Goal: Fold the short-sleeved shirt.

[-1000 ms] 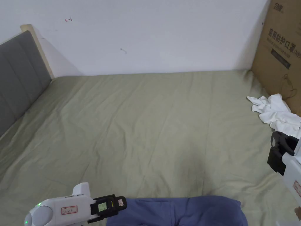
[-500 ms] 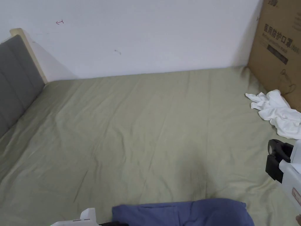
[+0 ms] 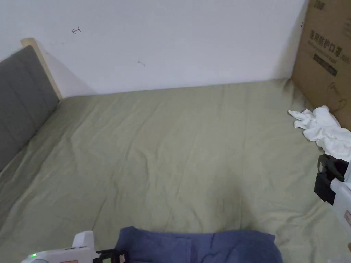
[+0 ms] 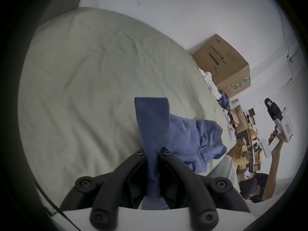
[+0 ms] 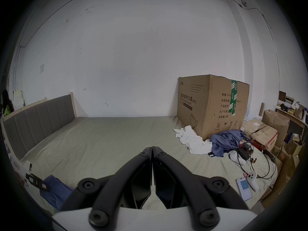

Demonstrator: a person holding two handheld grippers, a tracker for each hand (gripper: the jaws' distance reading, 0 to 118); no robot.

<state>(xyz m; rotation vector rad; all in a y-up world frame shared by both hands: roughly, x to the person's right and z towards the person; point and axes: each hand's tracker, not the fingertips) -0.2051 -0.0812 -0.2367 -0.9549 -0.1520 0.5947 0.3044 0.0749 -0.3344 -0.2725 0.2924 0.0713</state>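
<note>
The blue short-sleeved shirt (image 3: 205,246) lies bunched on the green bed sheet (image 3: 164,150) at the near edge. My left gripper (image 3: 113,255) is at the shirt's left end, shut on it. In the left gripper view its jaws pinch a strip of the blue cloth (image 4: 151,134), which stands up between them. My right gripper (image 3: 325,181) hovers at the right side of the bed, apart from the shirt. The right gripper view shows its jaws (image 5: 152,148) pressed together with nothing between them.
A crumpled white garment (image 3: 322,132) lies by a big cardboard box (image 3: 325,58) at the far right. A grey headboard (image 3: 20,99) bounds the left side. Another blue garment (image 5: 225,141), cables and a phone (image 5: 244,191) lie right of the box.
The head camera has shifted. The left gripper sits lower in the picture than a second ago, still at the shirt's left end. The right gripper has stayed about where it was.
</note>
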